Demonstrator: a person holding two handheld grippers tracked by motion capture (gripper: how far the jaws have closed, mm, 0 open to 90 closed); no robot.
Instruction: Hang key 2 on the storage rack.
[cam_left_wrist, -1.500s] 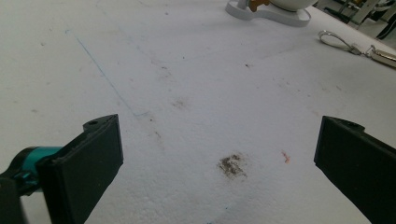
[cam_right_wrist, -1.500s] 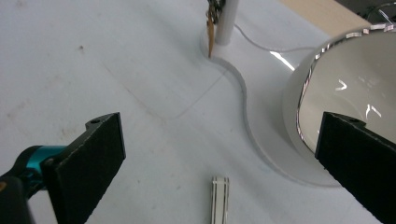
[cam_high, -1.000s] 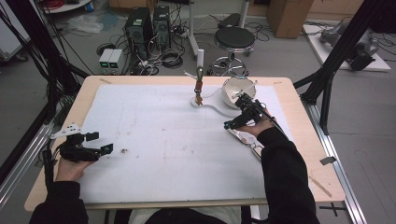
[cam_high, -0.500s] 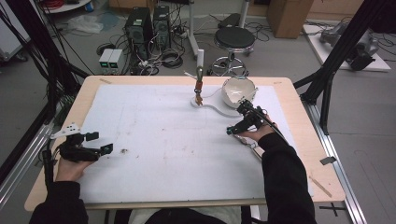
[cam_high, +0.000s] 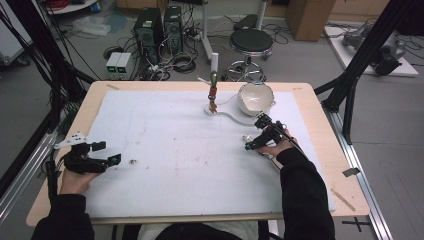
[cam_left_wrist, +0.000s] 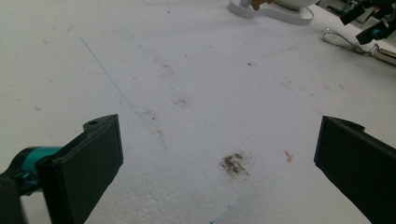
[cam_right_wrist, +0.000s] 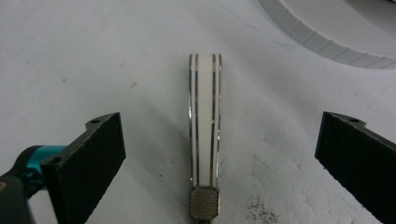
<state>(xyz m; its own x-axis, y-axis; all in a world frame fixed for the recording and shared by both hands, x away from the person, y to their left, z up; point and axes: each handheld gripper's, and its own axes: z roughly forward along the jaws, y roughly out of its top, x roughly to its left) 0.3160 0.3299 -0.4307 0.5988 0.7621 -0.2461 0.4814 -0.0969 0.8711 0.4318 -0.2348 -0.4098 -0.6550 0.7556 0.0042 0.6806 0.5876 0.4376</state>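
My right claw (cam_right_wrist: 219, 154) spread wide over the white-and-silver strap (cam_right_wrist: 204, 135) lying flat on the desk (cam_high: 165, 125), near the white stand (cam_right_wrist: 336, 37), my left claw (cam_left_wrist: 219, 158) also apart, hovering over bare foam well away.

No readable txt, labels or nos. anywhere on table, gear or floor.

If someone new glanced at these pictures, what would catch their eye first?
Probably the white, silver-striped handle lying flat on the white board, centred between the right gripper's open jaws. Next, the white bowl on its stand at the far edge, and the left gripper open over a dark smudge.
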